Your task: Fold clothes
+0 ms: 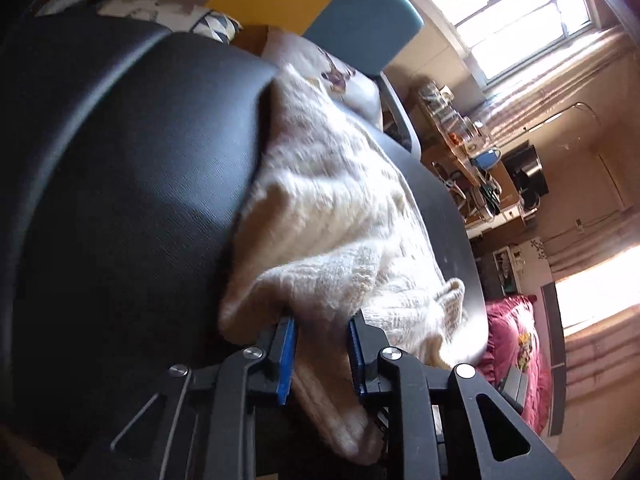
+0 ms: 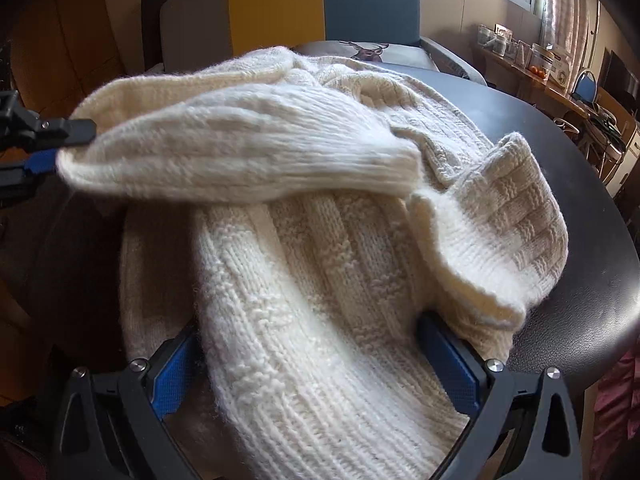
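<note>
I see a cream knitted sweater [image 2: 312, 248] lying rumpled across a dark round table [image 2: 568, 184]. My left gripper [image 1: 320, 344] has its blue pads [image 1: 286, 360] drawn in narrow on a fold of the knit, which passes between them and hangs out behind the jaws; in the right wrist view the same gripper [image 2: 60, 140] sits at the left edge, holding one sleeve [image 2: 248, 148] up off the table, stretched across the body of the garment. My right gripper [image 2: 316, 360] stands wide, its blue pads [image 2: 172, 376] on either side of the sweater's ribbed lower part (the knit lies between them but I see no squeeze on it). Behind the table stands a chair [image 2: 320, 4] with a yellow and blue back.
</note>
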Tool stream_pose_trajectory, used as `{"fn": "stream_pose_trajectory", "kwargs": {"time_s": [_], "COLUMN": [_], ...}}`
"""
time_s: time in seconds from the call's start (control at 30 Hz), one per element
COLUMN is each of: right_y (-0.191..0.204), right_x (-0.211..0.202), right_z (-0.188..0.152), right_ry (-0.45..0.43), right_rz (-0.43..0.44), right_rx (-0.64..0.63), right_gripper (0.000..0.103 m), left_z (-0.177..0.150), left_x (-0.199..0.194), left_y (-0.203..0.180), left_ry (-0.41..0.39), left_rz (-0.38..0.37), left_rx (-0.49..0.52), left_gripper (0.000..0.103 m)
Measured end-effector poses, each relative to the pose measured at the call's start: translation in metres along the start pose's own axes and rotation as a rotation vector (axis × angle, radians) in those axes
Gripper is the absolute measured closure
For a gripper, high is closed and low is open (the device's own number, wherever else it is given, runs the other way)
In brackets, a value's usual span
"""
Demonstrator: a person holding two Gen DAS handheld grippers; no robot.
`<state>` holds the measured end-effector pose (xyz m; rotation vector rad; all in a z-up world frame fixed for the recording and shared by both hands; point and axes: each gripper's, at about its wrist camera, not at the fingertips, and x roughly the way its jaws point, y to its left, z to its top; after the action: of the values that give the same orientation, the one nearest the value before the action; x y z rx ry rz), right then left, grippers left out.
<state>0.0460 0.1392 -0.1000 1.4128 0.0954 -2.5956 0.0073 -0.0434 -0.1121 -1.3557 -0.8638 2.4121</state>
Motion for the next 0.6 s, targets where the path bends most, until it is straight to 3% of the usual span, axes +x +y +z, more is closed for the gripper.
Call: {"fn": "stream_pose_trajectory", "kwargs": {"time_s": [0.1,0.23,0.3,0.4,0.47,0.6], "right_y": [0.000,0.000,0.000,-0.001,-0.001,-0.001], "right_x": [-0.001,-0.003,-0.003,-0.004,-0.004,-0.005], "right_z": [-0.001,-0.001,0.000,0.001,0.002,0.001], "right_ry": [-0.003,-0.006,-0.006,-0.004,-0.003,-0.004], "right_rz": [-0.002,-0.009,-0.013,-0.018,-0.021,-0.022], "right_rx": [0.000,0.003,0.007,0.009,0.010,0.010], "right_gripper": [0.000,0.000,0.000,0.000,0.000,0.000], "left_z": [0.024,0.031,0.034,0.013,0.001,-0.007], "left_x": [-0.027,-0.035,-0.038,-0.029,-0.019,0.005], "left_y": [0.033,0.069,0.087,0.073,0.057,0.027], "left_ry": [-0.078,-0.031,-0.005,0.050,0.082,0.134], "left_rz": [0.069,0.063,0.053,-0.104,-0.181,-0.280], "left_rx": [-0.024,-0.110,-0.153,-0.178,-0.174,-0.176], "left_gripper": [0.081,0.081,0.071,0.063,0.047,0.037]}}
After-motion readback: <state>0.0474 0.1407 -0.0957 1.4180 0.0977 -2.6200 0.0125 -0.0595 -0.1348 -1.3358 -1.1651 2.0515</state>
